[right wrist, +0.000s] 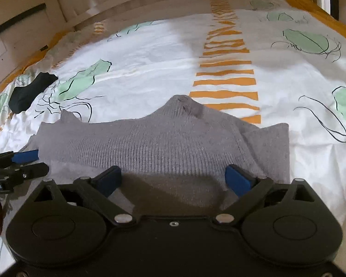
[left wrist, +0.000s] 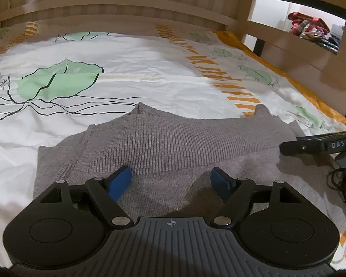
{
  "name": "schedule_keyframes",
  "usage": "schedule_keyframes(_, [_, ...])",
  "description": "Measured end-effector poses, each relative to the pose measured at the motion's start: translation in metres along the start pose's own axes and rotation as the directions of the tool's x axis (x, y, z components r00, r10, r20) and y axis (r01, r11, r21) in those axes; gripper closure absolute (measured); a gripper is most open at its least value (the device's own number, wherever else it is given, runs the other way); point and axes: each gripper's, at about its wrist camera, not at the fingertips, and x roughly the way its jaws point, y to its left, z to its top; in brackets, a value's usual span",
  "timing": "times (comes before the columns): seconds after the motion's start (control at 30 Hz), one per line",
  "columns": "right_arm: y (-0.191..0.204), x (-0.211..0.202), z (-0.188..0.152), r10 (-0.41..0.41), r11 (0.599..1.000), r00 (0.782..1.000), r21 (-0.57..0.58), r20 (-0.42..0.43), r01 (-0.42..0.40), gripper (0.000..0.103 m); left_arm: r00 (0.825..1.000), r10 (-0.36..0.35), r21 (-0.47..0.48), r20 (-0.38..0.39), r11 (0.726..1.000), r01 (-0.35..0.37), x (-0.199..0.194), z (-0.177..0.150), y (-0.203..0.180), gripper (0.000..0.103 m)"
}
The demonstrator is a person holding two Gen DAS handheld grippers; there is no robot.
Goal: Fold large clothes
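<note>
The grey sweater (left wrist: 163,138) lies folded on the bed (left wrist: 126,69), and the left gripper (left wrist: 170,180) and right gripper (right wrist: 174,177) both have their jaws wide apart, holding nothing.

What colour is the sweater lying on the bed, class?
Grey, a ribbed knit sweater; it shows best in the right wrist view.

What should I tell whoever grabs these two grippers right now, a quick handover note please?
Left gripper: open, nothing between its pads, low over the grey sweater.
Right gripper: open, also empty, over the same sweater.
Sweater lies on the patterned bedsheet, one part already folded over, ribbed band running across.
A dark sock sits apart, toward the bed's edge.
Left: probably further folds to finish the sweater.
</note>
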Motion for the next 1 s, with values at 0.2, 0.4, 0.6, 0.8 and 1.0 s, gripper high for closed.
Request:
schedule_keyframes(0.2, [0.001,-0.031,0.007,0.02,0.999,1.0,0.027,0.004,-0.021,0.005,1.0,0.004,0.005,0.009,1.0,-0.004,0.0,-0.002,0.0,0.026])
schedule_keyframes(0.4, [-0.035,-0.082,0.004,-0.001,0.987,1.0,0.162,0.022,-0.003,0.0,0.999,0.027,0.033,0.034,0.999,-0.028,0.002,-0.007,-0.005,0.025])
schedule_keyframes(0.6, [-0.07,-0.088,-0.02,0.018,0.96,0.993,0.281,-0.115,0.015,0.0,0.998,0.035,0.038,0.044,0.999,-0.037,0.001,-0.009,-0.006,0.025])
schedule_keyframes(0.8, [-0.076,-0.065,-0.024,0.086,0.95,0.983,0.309,-0.162,-0.032,0.0,0.998,0.036,0.041,0.048,0.998,-0.038,0.001,-0.009,-0.006,0.025])
schedule_keyframes(1.0, [-0.067,-0.04,-0.021,0.141,0.951,0.977,0.295,-0.159,-0.089,0.0,0.997,0.045,0.053,0.059,0.997,-0.048,0.001,-0.011,-0.007,0.025])
